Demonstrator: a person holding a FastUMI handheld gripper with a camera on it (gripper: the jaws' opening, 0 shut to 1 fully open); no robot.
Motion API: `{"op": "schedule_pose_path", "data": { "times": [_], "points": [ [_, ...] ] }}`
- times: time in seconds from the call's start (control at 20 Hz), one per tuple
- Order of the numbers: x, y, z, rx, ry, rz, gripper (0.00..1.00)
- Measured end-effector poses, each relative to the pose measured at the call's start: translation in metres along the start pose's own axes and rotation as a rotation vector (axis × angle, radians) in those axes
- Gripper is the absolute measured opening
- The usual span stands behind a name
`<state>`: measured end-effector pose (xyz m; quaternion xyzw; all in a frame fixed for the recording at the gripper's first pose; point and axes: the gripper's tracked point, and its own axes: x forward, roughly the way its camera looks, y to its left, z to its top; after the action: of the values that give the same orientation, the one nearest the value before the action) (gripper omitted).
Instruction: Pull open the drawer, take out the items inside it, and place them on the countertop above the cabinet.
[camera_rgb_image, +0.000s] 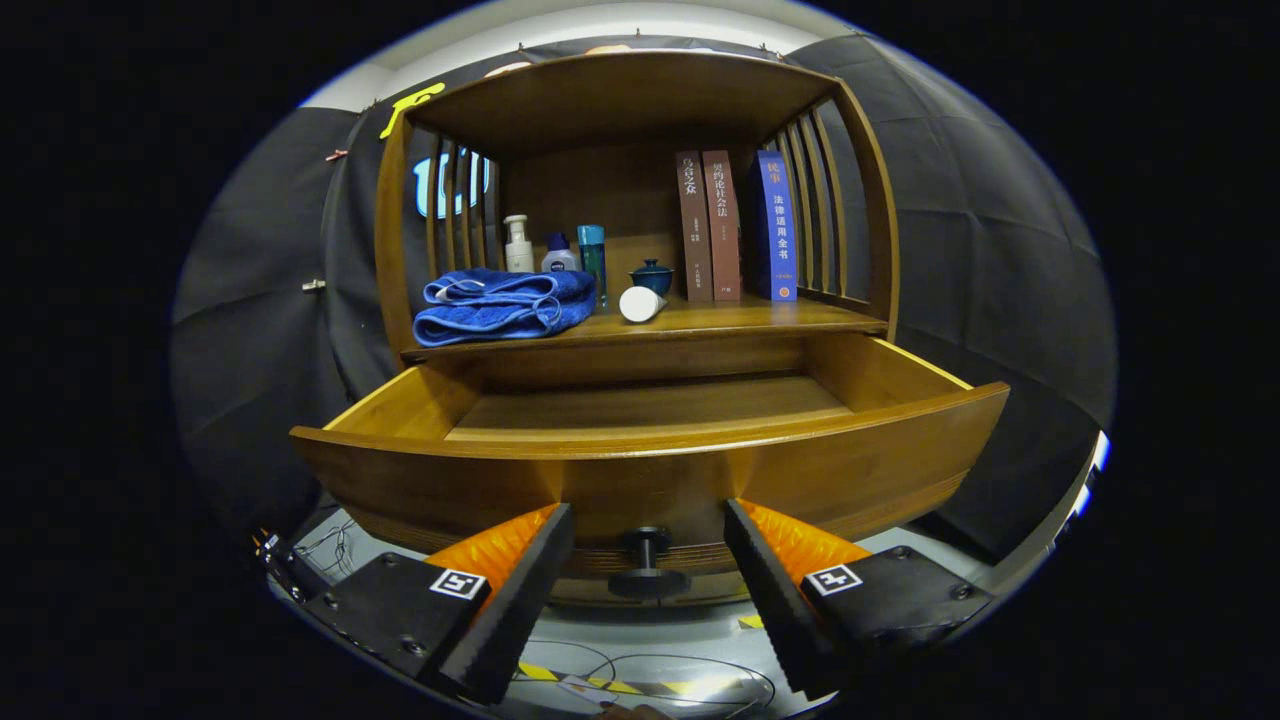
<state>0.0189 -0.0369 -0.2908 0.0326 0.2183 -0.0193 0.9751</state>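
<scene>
1. Step in hand: the drawer (650, 440) stands pulled well out of the cabinet (640, 345), and the part of its floor that shows is bare wood. My judgement is that the task is at or near its end, though the front wall hides the near strip of the floor.
2. The gripper (648, 560) is spread wide and holds nothing. The knob (647, 570) sits in the gap between the fingers, neither finger touching it.
3. On the countertop (700, 320), at 12 o'clock beyond the fingers: a folded towel (500, 305) toward 11, three bottles (555, 250) behind it, a white cylinder (640, 303) lying on its side, a small lidded cup (651, 277), and three books (735, 225) toward 1.
4. Next move: raise the gripper and look over the front wall to check that near strip; if something lies there, reach down from above.
5. Writing: the book spines carry Chinese titles, too small to read surely. Bottle labels are illegible.
</scene>
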Motion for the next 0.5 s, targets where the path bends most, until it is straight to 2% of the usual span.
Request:
{"op": "schedule_pose_path", "data": {
  "times": [0.5],
  "points": [
    [0.095, -0.005, 0.02, -0.016, 0.025, -0.006, 1.0]
  ]
}}
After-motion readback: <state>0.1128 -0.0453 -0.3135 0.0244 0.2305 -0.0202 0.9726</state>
